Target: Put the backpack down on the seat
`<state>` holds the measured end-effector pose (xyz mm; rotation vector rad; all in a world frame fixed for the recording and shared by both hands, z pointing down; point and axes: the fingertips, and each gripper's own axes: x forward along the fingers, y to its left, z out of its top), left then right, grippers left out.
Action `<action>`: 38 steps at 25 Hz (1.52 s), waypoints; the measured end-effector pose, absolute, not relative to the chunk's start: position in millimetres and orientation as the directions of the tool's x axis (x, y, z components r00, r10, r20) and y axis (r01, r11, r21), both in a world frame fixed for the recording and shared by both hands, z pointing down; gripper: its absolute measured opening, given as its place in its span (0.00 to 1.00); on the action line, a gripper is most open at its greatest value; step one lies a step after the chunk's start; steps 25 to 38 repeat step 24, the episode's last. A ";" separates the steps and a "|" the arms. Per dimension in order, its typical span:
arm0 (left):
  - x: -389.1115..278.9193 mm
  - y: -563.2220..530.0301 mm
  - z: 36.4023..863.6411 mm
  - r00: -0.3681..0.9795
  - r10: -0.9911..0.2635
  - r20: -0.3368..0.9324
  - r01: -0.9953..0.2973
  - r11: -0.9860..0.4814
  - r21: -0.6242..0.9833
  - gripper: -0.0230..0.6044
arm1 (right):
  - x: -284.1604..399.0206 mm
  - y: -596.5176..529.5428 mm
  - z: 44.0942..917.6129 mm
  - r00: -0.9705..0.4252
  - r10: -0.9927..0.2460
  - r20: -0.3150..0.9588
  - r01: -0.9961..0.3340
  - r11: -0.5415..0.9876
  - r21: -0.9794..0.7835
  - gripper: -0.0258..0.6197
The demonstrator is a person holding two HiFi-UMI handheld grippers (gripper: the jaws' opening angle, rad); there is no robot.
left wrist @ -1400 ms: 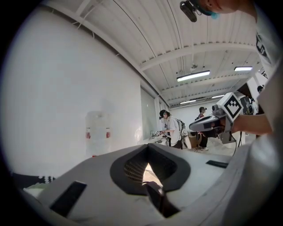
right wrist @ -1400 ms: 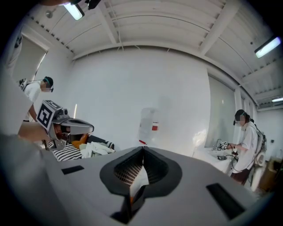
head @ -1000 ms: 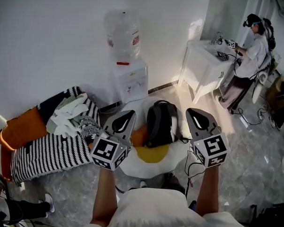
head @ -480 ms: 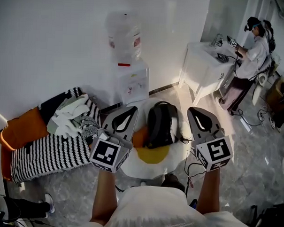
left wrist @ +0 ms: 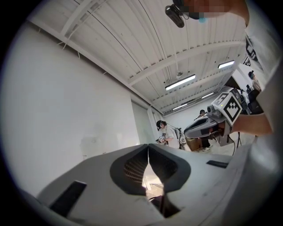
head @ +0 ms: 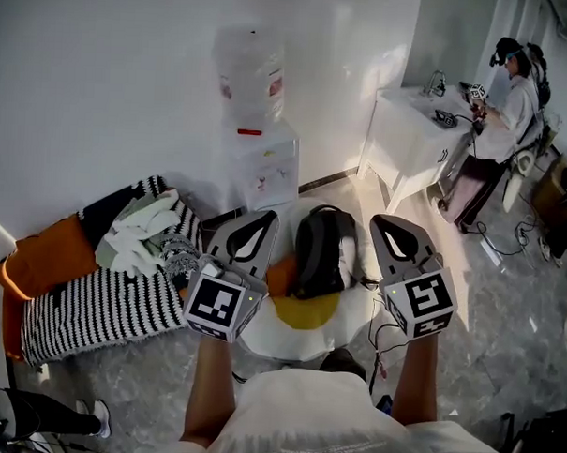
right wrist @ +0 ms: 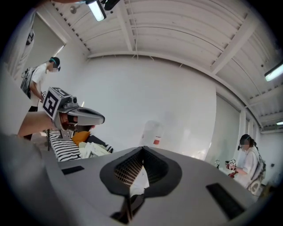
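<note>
A black backpack (head: 320, 252) lies on the white round seat (head: 355, 313) with a yellow centre patch, in the head view's middle. My left gripper (head: 262, 217) hovers to the left of the backpack, shut and empty. To the backpack's right is my right gripper (head: 386, 221), also shut with nothing in it. Both are held up above the seat, apart from the backpack. In the left gripper view the left gripper (left wrist: 147, 145) points at the white wall; in the right gripper view the right gripper (right wrist: 142, 149) has its tips touching.
A striped couch (head: 93, 297) with an orange cushion (head: 40, 257) and loose clothes stands at the left. A water dispenser (head: 259, 145) stands against the wall behind the seat. A person (head: 509, 99) works at a white table (head: 410, 123) at the back right. Cables lie on the floor.
Both grippers stay shut and have barely shifted. The backpack rests on the seat in all three frames.
</note>
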<state>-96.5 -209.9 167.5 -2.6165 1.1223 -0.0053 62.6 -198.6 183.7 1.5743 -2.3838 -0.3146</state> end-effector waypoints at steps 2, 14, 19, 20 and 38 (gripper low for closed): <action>-96.2 -210.4 171.3 0.694 -0.713 -0.098 -0.710 -0.655 -0.260 0.03 | 63.2 -198.6 187.0 -0.371 -0.922 0.112 -0.863 0.387 0.324 0.04; -94.3 -215.0 177.4 0.701 -0.709 -0.078 -0.703 -0.668 -0.243 0.03 | 64.8 -201.7 189.0 -0.361 -0.925 0.120 -0.869 0.380 0.318 0.04; -93.7 -217.2 178.6 0.701 -0.710 -0.070 -0.702 -0.670 -0.239 0.03 | 64.8 -202.9 190.4 -0.368 -0.921 0.127 -0.868 0.389 0.307 0.04; -93.6 -217.9 179.3 0.701 -0.709 -0.068 -0.702 -0.671 -0.238 0.03 | 64.1 -203.5 191.2 -0.372 -0.919 0.130 -0.867 0.394 0.305 0.04; -92.3 -218.4 182.1 0.702 -0.710 -0.063 -0.701 -0.672 -0.237 0.03 | 63.1 -203.9 193.4 -0.385 -0.913 0.134 -0.863 0.407 0.300 0.04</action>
